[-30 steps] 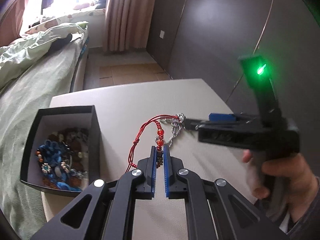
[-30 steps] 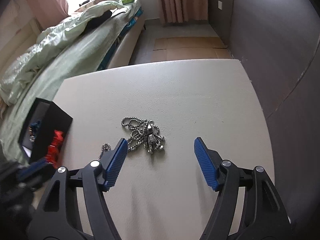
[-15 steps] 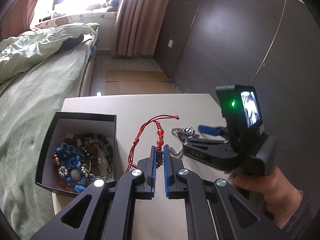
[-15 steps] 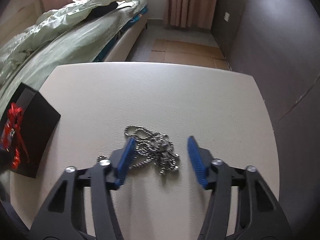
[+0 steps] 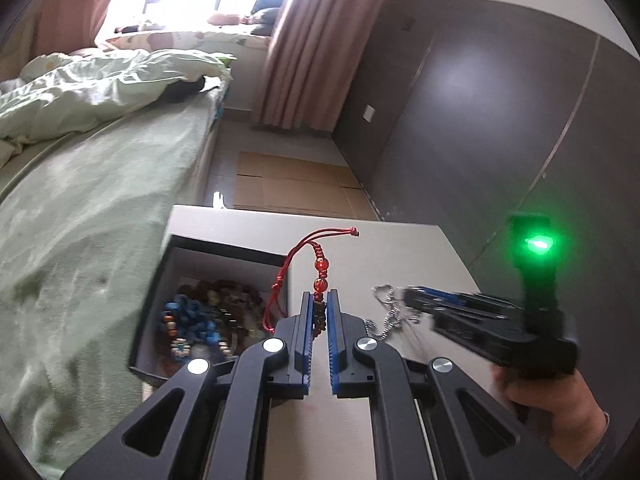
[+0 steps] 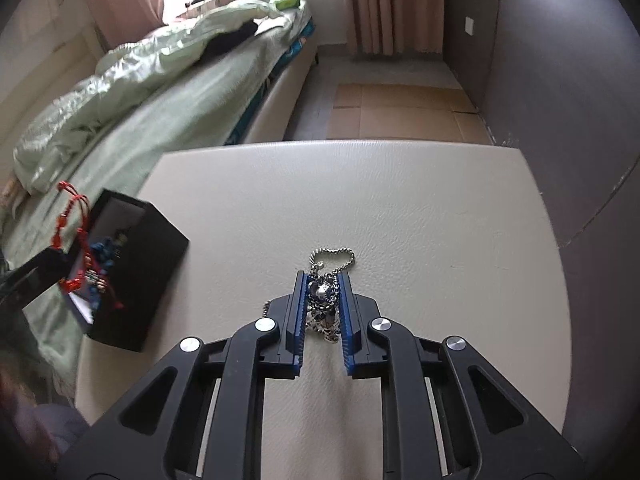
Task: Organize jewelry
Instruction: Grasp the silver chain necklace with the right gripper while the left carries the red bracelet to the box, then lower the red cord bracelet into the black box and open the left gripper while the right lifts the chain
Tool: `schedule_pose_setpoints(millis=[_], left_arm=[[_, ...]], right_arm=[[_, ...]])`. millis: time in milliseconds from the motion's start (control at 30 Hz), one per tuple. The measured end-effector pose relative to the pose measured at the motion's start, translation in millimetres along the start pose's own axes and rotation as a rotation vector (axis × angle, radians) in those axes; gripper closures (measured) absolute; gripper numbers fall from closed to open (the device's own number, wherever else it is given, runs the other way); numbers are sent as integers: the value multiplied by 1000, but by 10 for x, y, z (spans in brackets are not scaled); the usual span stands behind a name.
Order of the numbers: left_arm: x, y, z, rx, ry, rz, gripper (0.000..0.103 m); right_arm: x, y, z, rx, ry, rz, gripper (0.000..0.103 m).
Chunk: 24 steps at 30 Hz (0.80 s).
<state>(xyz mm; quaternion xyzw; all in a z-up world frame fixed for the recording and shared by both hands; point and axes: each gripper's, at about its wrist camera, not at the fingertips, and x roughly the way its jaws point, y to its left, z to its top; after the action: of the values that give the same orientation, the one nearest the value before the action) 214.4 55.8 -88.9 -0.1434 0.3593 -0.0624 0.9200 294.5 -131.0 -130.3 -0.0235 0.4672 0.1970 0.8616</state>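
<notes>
My left gripper point(image 5: 319, 300) is shut on a red cord bracelet point(image 5: 318, 266) with red beads and holds it in the air beside the right wall of a black jewelry box point(image 5: 224, 254). The box holds blue and brown bead strings point(image 5: 192, 320). My right gripper point(image 6: 323, 282) is shut on a silver chain necklace point(image 6: 332, 256) with a metal pendant, on the cream table point(image 6: 400, 208). The box point(image 6: 136, 280) and the bracelet point(image 6: 66, 216) also show at the left of the right wrist view. The right gripper point(image 5: 424, 300) shows in the left wrist view with the chain point(image 5: 386, 292).
A bed with green bedding point(image 6: 160, 92) runs along the table's left side. A dark wall point(image 5: 480, 120) stands to the right. Flat cardboard point(image 6: 400, 112) lies on the floor beyond the table's far edge.
My right gripper has closed from wide open onto the silver chain necklace. My left gripper has lifted and moved left with the red bracelet toward the box.
</notes>
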Motion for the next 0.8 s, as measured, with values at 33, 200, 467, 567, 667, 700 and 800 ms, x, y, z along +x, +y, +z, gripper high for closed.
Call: schedule_pose_setpoints(millis=[33,200,467,567,667,700,800], left_arm=[[-28,40,2,-10,-4,6,98],[-107,221,1,-44,-8,47,98],[0,443,-61,-120,101,47,85],[-128,471,-46,-135,54,50,50],[-245,476,-26,-139,14,55,47],[-270,488,-26,-144,8,62,47],[-337,532,-15,-164,-4,73,47]], right_arm=[[-53,3,-4,4,-10,8,88],[-344,54,-7,21,-77,35,88],[-643,264,29,12,-160,45,88],[-722,329,36,9,-182,59,88],[-833,410,50,-9,-208,57,88],[-879,468,76,-23,-220,50,88],[-1017,614,163,-57,-247,52,88]])
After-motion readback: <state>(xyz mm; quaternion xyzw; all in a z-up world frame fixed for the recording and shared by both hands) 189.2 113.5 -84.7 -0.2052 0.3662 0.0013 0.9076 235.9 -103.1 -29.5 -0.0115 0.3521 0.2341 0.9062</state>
